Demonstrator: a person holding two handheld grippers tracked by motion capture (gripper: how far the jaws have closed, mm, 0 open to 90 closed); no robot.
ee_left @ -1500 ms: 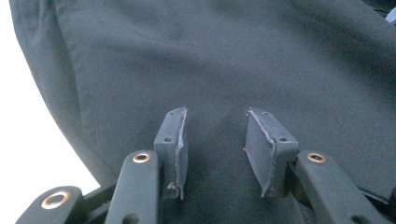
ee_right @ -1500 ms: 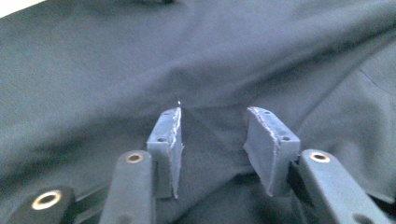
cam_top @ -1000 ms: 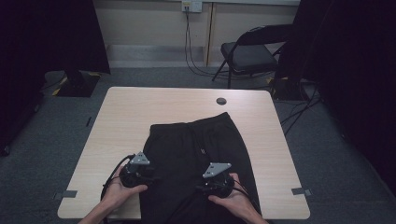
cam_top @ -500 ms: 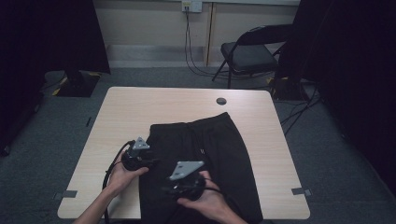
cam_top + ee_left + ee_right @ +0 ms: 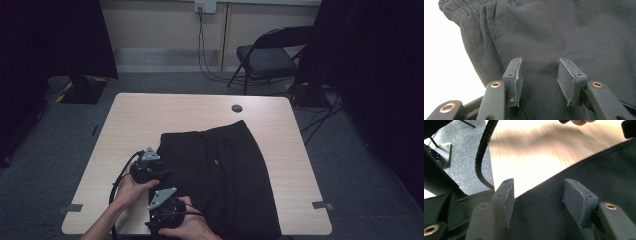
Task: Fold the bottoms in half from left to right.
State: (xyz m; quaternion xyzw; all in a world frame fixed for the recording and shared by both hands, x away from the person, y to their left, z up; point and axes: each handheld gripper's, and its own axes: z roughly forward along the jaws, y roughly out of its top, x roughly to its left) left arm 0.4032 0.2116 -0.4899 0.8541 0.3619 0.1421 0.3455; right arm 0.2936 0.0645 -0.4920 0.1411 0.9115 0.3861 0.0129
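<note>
Black fabric shorts, lying flat on the pale wooden table, are being straddled, ungripped, by the spread left gripper, while the right gripper, its jaws just opened, is being held over their edge.

One pair of black shorts; one table; one folding chair; two claws.

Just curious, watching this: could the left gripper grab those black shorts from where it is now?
Probably yes. The left gripper hangs right over the black shorts near their side edge, its jaws apart with bare fabric below them and nothing in between. The right gripper sits nearer the person, off its path.
</note>
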